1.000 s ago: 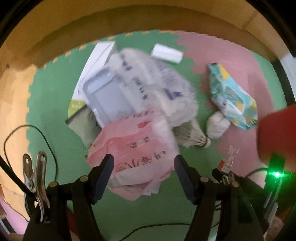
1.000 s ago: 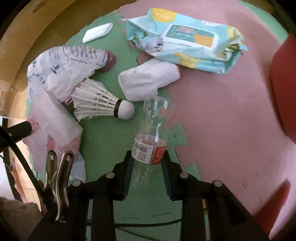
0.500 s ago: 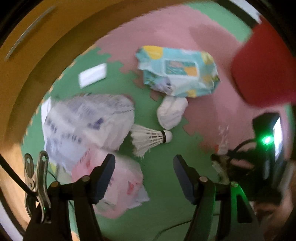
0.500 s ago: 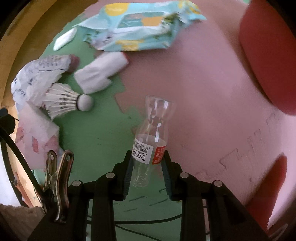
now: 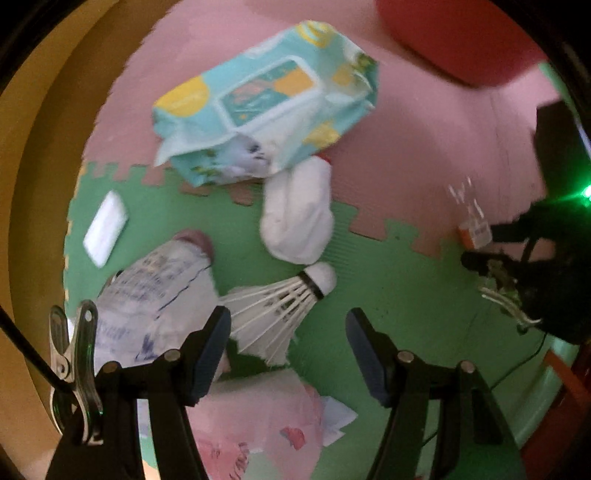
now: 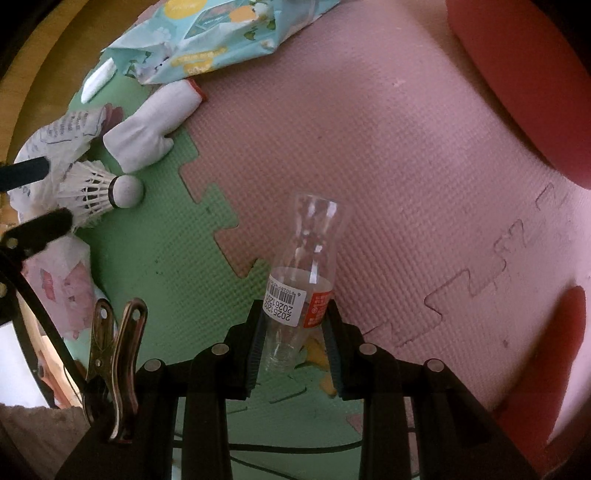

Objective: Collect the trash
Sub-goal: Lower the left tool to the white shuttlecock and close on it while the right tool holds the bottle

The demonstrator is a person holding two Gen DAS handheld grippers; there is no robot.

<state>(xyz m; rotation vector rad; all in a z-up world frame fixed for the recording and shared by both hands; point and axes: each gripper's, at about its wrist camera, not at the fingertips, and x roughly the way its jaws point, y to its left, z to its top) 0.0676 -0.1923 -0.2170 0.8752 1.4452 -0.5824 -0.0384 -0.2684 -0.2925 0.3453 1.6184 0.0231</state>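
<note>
My right gripper (image 6: 293, 330) is shut on a clear plastic bottle (image 6: 301, 280) with a red and white label, held above the foam mat. My left gripper (image 5: 288, 339) is open and empty, with a white shuttlecock (image 5: 280, 302) lying between and just ahead of its fingers. The shuttlecock also shows in the right wrist view (image 6: 99, 192). Around it lie a crumpled printed paper (image 5: 155, 291), a white sock-like cloth (image 5: 299, 218), a teal wet-wipes pack (image 5: 266, 107), a pink wrapper (image 5: 258, 424) and a small white packet (image 5: 105, 227).
The floor is a pink and green puzzle mat (image 6: 388, 155). A red container (image 6: 517, 85) stands at the far right, also at the top of the left wrist view (image 5: 461, 33). A wooden wall (image 5: 44, 147) borders the left.
My left gripper has swung right, off the pink wrapper and paper pile, to the shuttlecock. My right gripper has carried the bottle to the right over the pink mat, nearer the red container.
</note>
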